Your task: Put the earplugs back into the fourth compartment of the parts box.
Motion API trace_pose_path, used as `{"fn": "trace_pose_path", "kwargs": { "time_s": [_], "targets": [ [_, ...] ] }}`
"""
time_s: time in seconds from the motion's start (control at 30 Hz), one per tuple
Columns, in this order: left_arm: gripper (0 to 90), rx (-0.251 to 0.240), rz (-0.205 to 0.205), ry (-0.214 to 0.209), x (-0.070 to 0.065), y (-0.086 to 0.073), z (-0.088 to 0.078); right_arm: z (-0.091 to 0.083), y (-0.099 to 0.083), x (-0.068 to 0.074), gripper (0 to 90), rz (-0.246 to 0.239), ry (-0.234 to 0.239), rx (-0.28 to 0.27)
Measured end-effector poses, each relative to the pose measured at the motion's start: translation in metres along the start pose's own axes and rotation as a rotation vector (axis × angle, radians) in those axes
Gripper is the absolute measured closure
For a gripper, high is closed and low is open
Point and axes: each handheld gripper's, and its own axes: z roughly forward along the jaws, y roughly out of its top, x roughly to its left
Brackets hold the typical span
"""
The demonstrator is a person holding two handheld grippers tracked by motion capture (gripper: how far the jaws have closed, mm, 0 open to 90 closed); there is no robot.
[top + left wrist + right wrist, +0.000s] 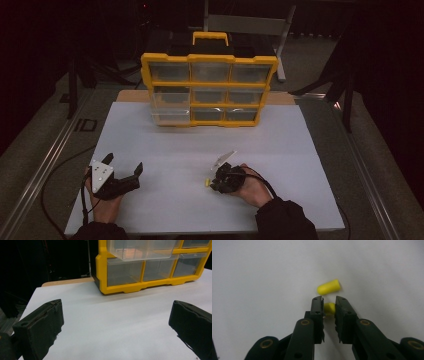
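- Low in the right gripper view, the right gripper [329, 305] has its two black jaws drawn narrow around a small yellow foam earplug [329, 308], whose soft rounded body shows in the slot between the pads; the pads appear to press it.
- Just beyond the jaw tips a second yellow earplug [328, 287] lies loose on the sheet, a short cylinder with one domed end, apart from the gripper.
- Brass-coloured rivets dot the matte black jaw links.
- At lower centre of the high view, the right hand [252, 187] lies low on the table, its gripper [212, 183] pointing toward frame left, a speck of yellow at its tip.
- At lower left, the left gripper [125, 167] rests with jaws wide, nothing between them; its own view shows worn, scuffed pads.
- Both stand on a smooth white sheet [200, 150].
- Across the top of the left gripper view sits a yellow-framed organiser [150, 267] with clear plastic drawers, one pulled partly out.
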Motion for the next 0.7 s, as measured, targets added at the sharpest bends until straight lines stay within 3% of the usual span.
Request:
{"fn": "trace_pose_path", "kwargs": {
  "time_s": [0.33, 0.7],
  "targets": [
    [0.7, -0.003, 0.003, 0.0, 0.0, 0.0, 0.0, -0.004, 0.0, 0.003, 84.8, -0.012, -0.01, -0.007],
    [0.7, -0.001, 0.007, -0.001, -0.001, 0.0, 0.0, -0.017, 0.0, -0.002, 86.1, 0.021, -0.021, -0.034]
  ]
}}
